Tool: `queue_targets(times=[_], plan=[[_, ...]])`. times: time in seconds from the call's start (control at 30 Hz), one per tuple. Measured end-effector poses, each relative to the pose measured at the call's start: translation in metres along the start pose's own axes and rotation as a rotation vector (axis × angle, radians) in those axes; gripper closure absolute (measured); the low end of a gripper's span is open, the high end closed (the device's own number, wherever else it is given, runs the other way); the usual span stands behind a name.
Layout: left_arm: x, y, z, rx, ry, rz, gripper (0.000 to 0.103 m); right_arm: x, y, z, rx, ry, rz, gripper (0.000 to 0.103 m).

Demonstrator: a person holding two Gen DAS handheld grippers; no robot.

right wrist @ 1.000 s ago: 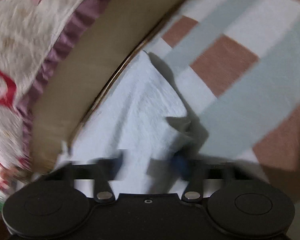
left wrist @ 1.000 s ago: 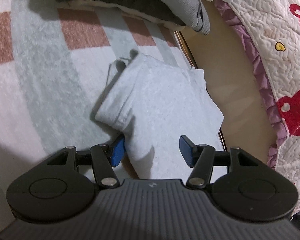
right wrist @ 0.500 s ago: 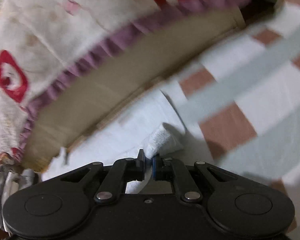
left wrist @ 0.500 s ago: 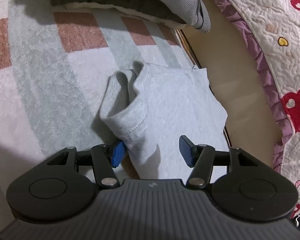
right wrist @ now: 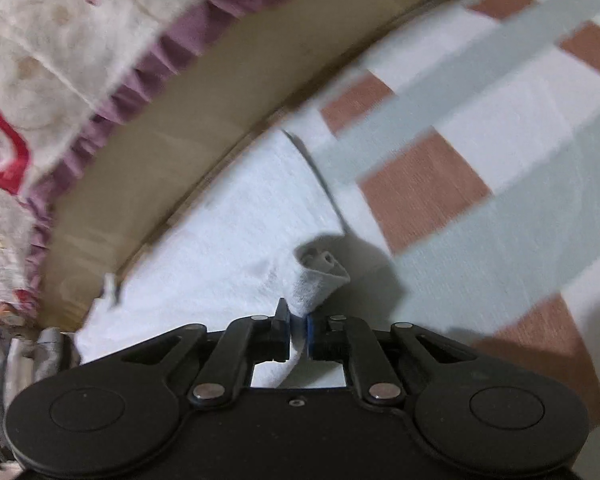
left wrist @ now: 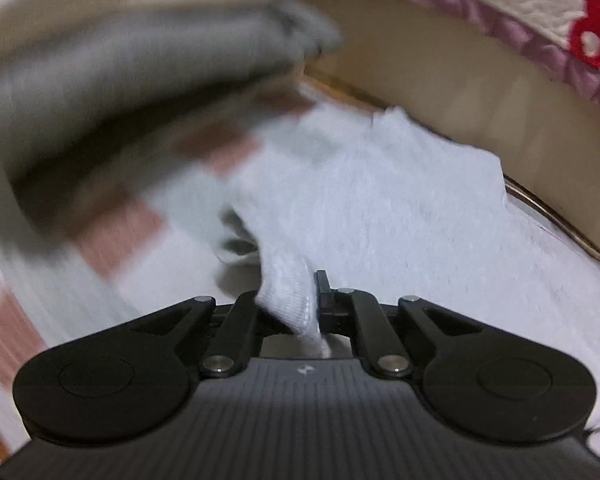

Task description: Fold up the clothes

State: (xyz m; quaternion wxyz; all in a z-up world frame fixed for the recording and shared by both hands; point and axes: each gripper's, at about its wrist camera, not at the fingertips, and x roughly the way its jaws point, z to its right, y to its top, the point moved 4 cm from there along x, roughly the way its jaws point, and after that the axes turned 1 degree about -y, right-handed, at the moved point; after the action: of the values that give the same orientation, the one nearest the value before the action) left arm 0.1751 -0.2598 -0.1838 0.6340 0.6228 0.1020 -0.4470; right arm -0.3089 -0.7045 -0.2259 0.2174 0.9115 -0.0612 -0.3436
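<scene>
A pale blue-white garment [left wrist: 380, 200] lies flat on the checked blanket beside the bed base. My left gripper [left wrist: 302, 300] is closing its jaws on the garment's ribbed edge [left wrist: 288, 300], which is bunched between the pads and lifted off the blanket. In the right wrist view the same garment [right wrist: 228, 248] spreads out ahead. My right gripper [right wrist: 298, 322] is shut on a raised fold [right wrist: 320, 276] at its edge. The left wrist view is blurred on its left side.
A stack of folded grey and cream clothes [left wrist: 120, 80] sits just beyond the garment on the left. The tan bed base [left wrist: 460, 80] and a quilt with purple frill [right wrist: 60, 60] border the blanket [right wrist: 480, 152] of pink, white and grey-green checks.
My left gripper went from open around the ribbed edge to clamped on it, then rose and rolled, swinging its view toward the bed base. The right gripper keeps its pinch and has barely shifted.
</scene>
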Motion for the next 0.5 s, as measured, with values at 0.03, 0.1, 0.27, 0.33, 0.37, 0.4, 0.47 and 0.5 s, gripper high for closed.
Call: queue_targets(times=[0.03,0.1,0.27,0.33,0.37,0.4,0.47,0.5], plan=[[-0.006,0.008,-0.008,-0.008,-0.005,0.007,0.097,-0.003,0.004,-0.003,-0.013,0.009,-0.008,0.095],[-0.009,0.017,-0.023,-0.015,0.000,-0.002,0.097,-0.010,0.011,-0.009,-0.038,0.026,-0.025,0.096],[0.005,0.002,-0.033,-0.013,0.038,-0.057,0.097,-0.006,0.009,-0.005,-0.065,-0.038,-0.120,0.097],[0.012,-0.006,-0.033,0.020,0.072,-0.067,0.096,0.002,-0.002,0.006,-0.030,-0.079,-0.185,0.097],[0.014,-0.008,-0.029,0.083,0.094,-0.061,0.096,0.002,-0.007,0.010,-0.018,-0.088,-0.202,0.097],[0.015,-0.009,-0.025,0.145,0.115,-0.054,0.096,0.001,-0.009,0.011,-0.019,-0.092,-0.206,0.097],[0.013,-0.007,-0.017,0.229,0.136,-0.037,0.096,-0.004,-0.010,0.009,-0.045,-0.089,-0.203,0.097],[0.008,-0.002,-0.017,0.203,0.128,-0.015,0.096,-0.007,-0.009,0.005,-0.063,-0.087,-0.197,0.097]])
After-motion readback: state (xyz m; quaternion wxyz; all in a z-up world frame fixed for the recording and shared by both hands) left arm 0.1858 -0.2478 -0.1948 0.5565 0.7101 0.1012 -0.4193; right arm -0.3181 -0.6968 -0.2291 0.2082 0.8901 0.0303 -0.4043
